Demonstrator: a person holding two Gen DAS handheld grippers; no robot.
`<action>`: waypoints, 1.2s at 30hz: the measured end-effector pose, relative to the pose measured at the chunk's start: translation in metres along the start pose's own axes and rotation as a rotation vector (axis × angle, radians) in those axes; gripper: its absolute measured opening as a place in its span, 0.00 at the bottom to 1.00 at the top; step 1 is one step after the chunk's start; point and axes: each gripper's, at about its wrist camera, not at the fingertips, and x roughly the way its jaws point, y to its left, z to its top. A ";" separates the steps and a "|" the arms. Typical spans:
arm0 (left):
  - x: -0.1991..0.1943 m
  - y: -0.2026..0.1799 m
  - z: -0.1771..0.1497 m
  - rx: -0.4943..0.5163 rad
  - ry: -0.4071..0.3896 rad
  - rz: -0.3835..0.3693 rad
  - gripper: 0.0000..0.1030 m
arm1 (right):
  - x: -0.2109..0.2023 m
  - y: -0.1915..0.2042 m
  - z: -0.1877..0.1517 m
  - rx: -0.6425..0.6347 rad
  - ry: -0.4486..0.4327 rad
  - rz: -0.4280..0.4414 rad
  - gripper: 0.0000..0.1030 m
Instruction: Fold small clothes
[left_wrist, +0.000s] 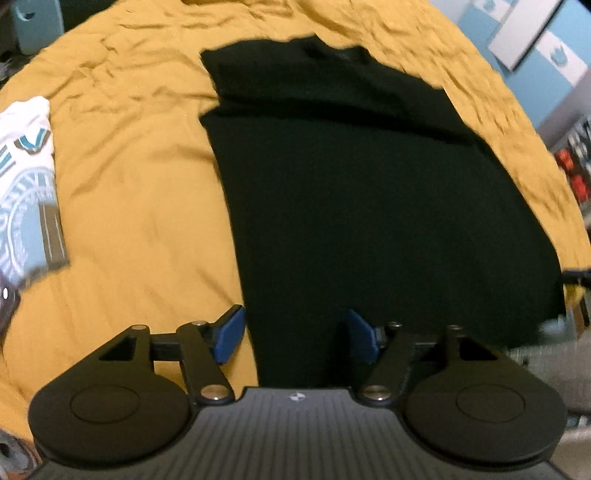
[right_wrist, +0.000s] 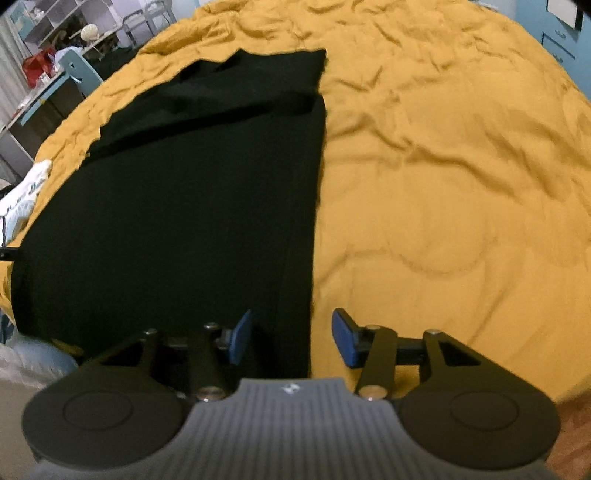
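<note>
A black garment (left_wrist: 369, 206) lies flat on a mustard bedspread (left_wrist: 140, 192), partly folded, with a crosswise fold near its far end. My left gripper (left_wrist: 295, 338) is open over its near left corner, blue pads (left_wrist: 231, 334) astride the left edge. In the right wrist view the same garment (right_wrist: 184, 206) fills the left half. My right gripper (right_wrist: 291, 338) is open over its near right corner, blue pads (right_wrist: 341, 341) astride the right edge. Neither gripper holds cloth.
A white printed t-shirt (left_wrist: 29, 177) lies on the bedspread left of the black garment; it also shows in the right wrist view (right_wrist: 26, 192). Blue furniture (left_wrist: 543, 44) and shelves (right_wrist: 55, 44) stand beyond the bed. The bedspread (right_wrist: 443, 184) is wrinkled.
</note>
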 end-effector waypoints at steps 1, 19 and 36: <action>0.001 -0.003 -0.006 0.015 0.022 0.003 0.74 | 0.001 0.000 -0.005 -0.003 0.010 0.005 0.44; 0.007 -0.013 -0.049 -0.004 0.028 0.017 0.06 | 0.013 0.027 -0.023 -0.110 0.111 0.014 0.04; -0.034 0.001 0.033 0.022 -0.229 0.039 0.05 | -0.017 0.004 0.083 -0.067 -0.115 0.070 0.00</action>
